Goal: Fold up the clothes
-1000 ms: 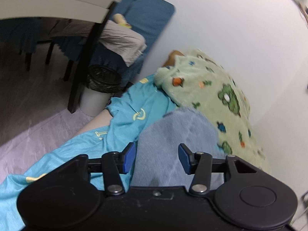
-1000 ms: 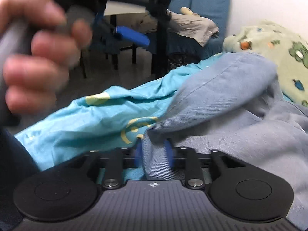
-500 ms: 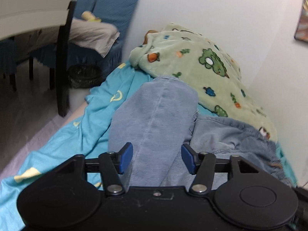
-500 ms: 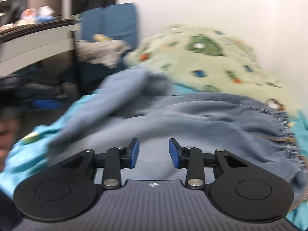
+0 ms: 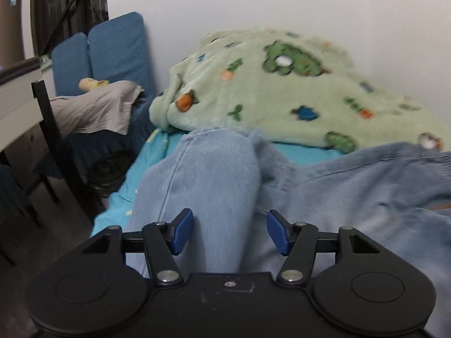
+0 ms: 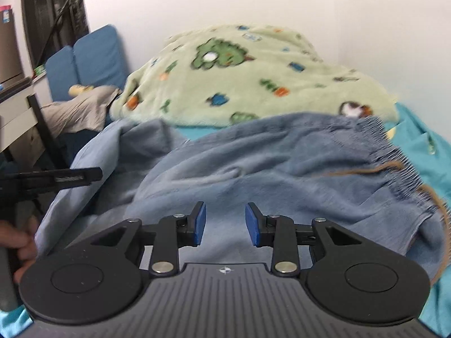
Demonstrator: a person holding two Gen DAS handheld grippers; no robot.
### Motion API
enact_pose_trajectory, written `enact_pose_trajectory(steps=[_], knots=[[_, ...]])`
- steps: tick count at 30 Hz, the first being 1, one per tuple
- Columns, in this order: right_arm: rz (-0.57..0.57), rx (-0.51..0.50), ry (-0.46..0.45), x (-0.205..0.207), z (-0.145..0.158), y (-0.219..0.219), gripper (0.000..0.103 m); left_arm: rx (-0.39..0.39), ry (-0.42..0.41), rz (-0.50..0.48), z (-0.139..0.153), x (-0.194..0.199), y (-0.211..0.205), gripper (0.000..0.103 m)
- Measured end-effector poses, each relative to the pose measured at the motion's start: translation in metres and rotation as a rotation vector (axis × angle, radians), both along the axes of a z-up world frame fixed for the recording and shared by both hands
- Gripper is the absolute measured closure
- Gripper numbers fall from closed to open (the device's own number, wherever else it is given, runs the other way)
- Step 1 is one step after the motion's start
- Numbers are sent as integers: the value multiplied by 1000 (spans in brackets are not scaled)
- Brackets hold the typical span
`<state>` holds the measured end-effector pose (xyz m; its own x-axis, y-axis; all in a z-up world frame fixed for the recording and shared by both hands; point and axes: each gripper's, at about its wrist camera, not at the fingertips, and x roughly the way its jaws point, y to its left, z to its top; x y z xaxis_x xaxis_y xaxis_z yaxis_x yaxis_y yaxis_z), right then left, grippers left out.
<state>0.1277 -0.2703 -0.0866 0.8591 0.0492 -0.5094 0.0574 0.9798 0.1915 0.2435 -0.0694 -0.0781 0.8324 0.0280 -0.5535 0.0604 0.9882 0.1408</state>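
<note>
The light blue denim trousers (image 6: 253, 169) lay spread on the turquoise bed sheet (image 5: 298, 152), in front of the pale green fleece blanket with cartoon prints (image 6: 239, 79). The left gripper (image 5: 229, 231) had its jaws wide apart, holding nothing, with a folded trouser leg between them. The right gripper (image 6: 225, 224) was also parted and empty, above the trousers.

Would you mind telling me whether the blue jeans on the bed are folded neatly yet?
Not yet. The jeans lie rumpled, one leg doubled over; both grippers' jaws are open, gripping nothing.
</note>
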Motion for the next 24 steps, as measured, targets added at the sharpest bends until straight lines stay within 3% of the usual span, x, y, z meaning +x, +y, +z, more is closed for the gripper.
enact_pose_trajectory(steps=[3, 7, 10, 16, 18, 24], knots=[[-36, 39, -11, 7, 1, -17, 69, 44, 53, 77, -12, 36, 3, 49], [-45, 59, 13, 22, -13, -26, 72, -34, 59, 116, -7, 52, 28, 88], [-42, 88, 44, 32, -23, -29, 79, -101, 30, 166, 16, 46, 53, 92], [-37, 97, 32, 29, -20, -30, 82, -317, -92, 334, 69, -5, 139, 94], [-47, 95, 26, 25, -17, -33, 82, -373, -125, 420, 69, -33, 169, 94], [-78, 91, 6, 13, -7, -42, 85, -546, -65, 627, 45, -95, 261, 94]])
